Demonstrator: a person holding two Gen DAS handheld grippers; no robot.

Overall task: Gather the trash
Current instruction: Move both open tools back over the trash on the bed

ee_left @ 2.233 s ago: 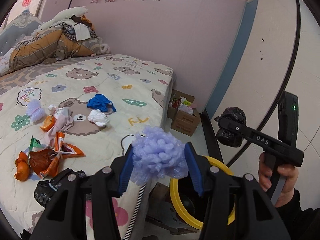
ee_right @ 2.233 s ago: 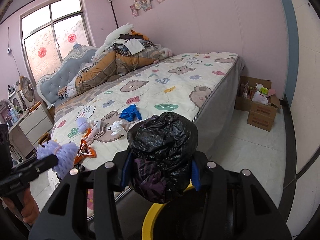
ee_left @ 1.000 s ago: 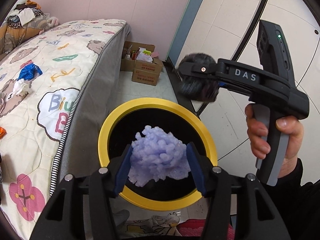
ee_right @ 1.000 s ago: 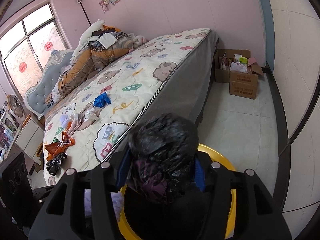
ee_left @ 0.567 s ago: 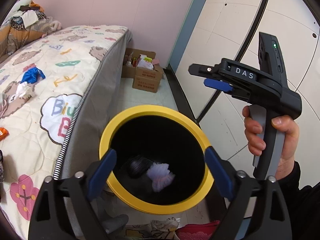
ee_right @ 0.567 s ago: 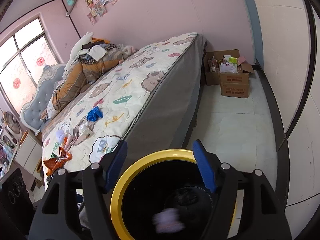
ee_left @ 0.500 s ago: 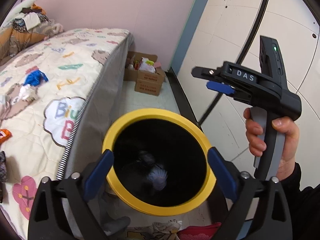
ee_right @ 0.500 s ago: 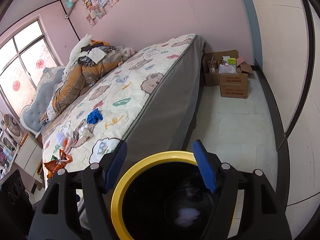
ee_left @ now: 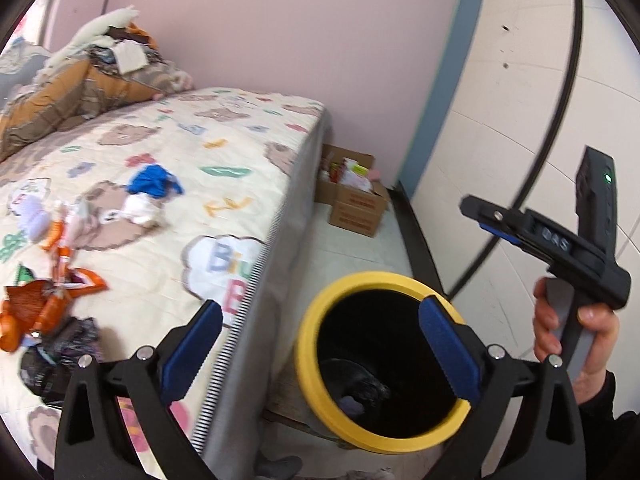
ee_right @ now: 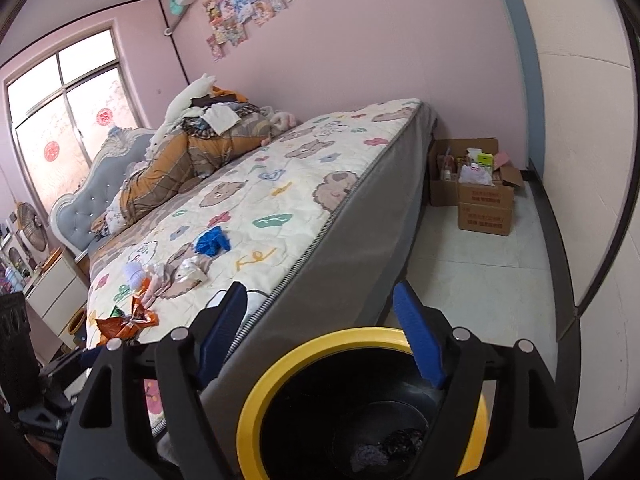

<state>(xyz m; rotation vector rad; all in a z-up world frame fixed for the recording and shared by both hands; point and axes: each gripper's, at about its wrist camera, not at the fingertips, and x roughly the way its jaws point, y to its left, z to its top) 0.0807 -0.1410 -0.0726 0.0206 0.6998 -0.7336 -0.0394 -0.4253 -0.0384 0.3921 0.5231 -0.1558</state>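
Standing beside the bed [ee_left: 248,200], the yellow-rimmed bin [ee_left: 320,316] held black and lilac trash [ee_right: 384,452] at its bottom. Left hand-held gripper [ee_left: 320,350]: jaws opening, empty. Right hand-held gripper [ee_right: 320,338]: jaws opening, empty. More wrappers [ee_left: 44,300] lay on the bed at 9 o'clock.

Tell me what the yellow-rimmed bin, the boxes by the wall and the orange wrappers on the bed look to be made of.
Yellow-rimmed bin: likely plastic; smooth, evenly coloured rim, black inside.
Boxes: corrugated cardboard; matte brown, open folded flaps, printed text.
Orange wrappers: probably thin plastic or foil film; crumpled, sharp creases, slight shine. Blur leaves this open.
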